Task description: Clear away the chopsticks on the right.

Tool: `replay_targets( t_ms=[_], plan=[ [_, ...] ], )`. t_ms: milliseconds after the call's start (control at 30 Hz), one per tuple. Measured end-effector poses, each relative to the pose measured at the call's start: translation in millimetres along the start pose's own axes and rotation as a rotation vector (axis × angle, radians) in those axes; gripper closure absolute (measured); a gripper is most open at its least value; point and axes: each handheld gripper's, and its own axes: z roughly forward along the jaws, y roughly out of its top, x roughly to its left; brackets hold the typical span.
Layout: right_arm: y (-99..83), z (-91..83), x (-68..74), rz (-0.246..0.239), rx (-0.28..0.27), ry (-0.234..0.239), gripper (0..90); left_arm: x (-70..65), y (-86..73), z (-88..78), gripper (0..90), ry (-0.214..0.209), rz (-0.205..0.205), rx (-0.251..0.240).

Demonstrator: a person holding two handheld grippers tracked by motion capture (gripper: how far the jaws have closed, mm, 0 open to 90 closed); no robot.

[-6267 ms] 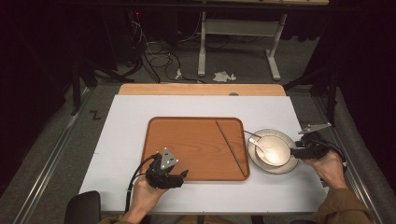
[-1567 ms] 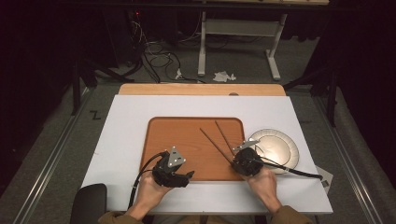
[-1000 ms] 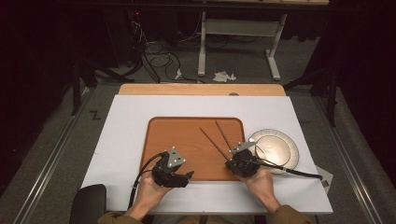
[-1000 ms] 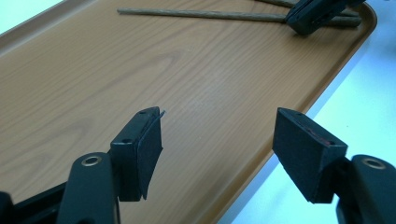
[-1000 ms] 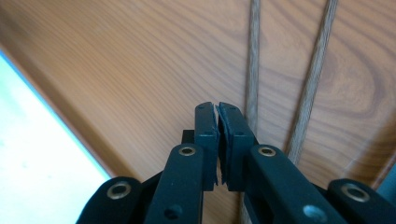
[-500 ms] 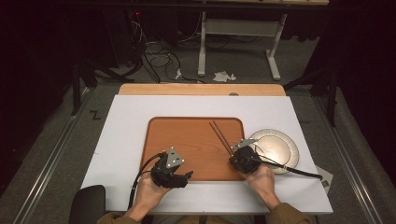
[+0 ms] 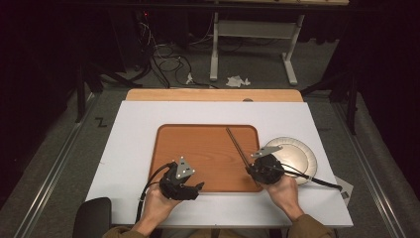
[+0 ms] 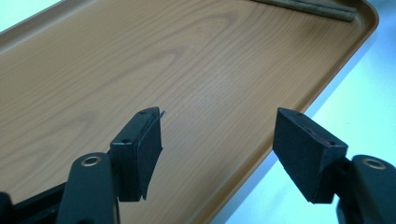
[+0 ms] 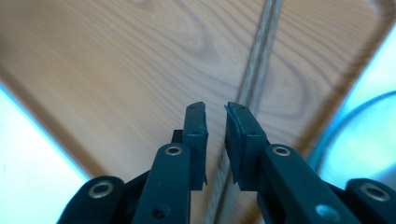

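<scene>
White table (image 7: 133, 129), wood strip along its far edge; dark room, cables on grey floor behind. My right claw (image 9: 215, 112) has just been opening, a narrow gap over the chopsticks (image 7: 237, 146) on the tray (image 7: 198, 148), pads off them. Left claw (image 8: 217, 135) gapes wide, empty. Plate (image 7: 297, 153) beside tray.

- You work at a white table top (image 7: 148, 124); a bare wooden strip (image 7: 213, 94) runs along its far edge, upper centre of the frame.
- Grey carpet floor (image 7: 59, 148) flanks you on both sides; metal rails (image 7: 47, 183) run along it at lower left and lower right.
- Beyond the table, top centre: a white desk frame (image 7: 252, 39), with tangled cables (image 7: 166, 59) left of it.
- Crumpled white scraps (image 7: 236, 81) lie on the floor there.
- The room's edges stay dark; light falls on the table.
- Black chair back (image 7: 91, 218), lower left.
</scene>
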Motion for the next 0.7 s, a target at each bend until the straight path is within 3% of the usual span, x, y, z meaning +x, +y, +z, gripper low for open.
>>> replay_targets(
  t_ms=[133,367,500,567,700],
  plan=[
    [-7.1,-17.2,-1.7,-0.027,-0.012,-0.013,71.9,-0.9,0.2,-1.8,32.7,-0.001,-0.001,-0.005],
    [-20.6,-46.0,-6.7,-0.051,-0.069,0.018,64.5,-1.1,-0.1,-3.7,32.6,-0.004,-0.001,-0.008],
    [-32.1,-51.8,-8.1,-0.031,-0.078,0.023,61.4,-1.1,-0.5,-5.6,32.6,-0.003,-0.004,-0.012],
    [-38.3,-52.3,-5.9,-0.036,-0.087,0.011,60.3,-1.6,-0.8,-6.4,32.6,-0.004,-0.005,-0.013],
    [-52.5,-47.7,-2.4,-0.041,-0.093,0.032,59.3,-1.4,-1.7,-8.2,32.5,-0.007,-0.006,-0.011]
  ],
)
